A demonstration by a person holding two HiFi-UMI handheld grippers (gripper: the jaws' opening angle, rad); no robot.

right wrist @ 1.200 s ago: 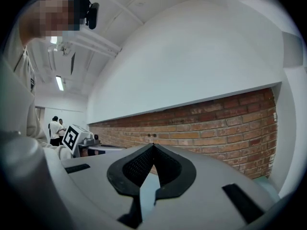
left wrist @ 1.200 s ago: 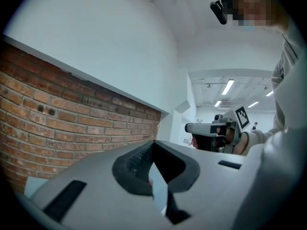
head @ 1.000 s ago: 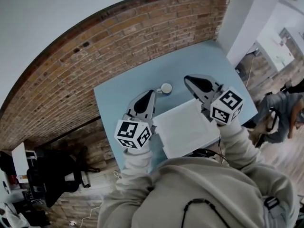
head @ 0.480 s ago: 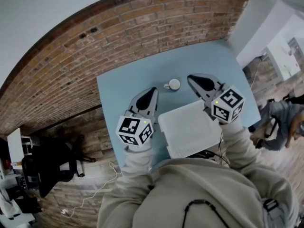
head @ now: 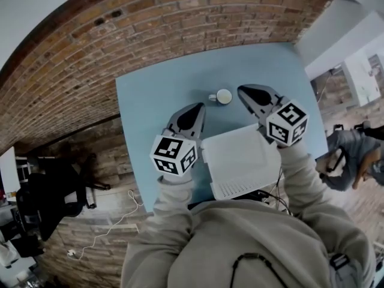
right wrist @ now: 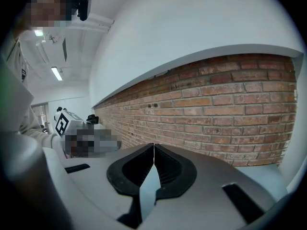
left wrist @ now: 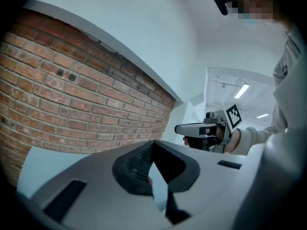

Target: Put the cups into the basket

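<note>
closed tight, nothing gripped, at left gripper; same at right gripper. at 12 o'clock from white basket, outside it, on blue table: cup.

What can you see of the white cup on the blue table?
A small white cup, round and plain, seemingly ceramic, handle pointing left in the head view. It stands upright, mouth up, on the light blue table, just beyond the white basket. Only the table touches it.
</note>
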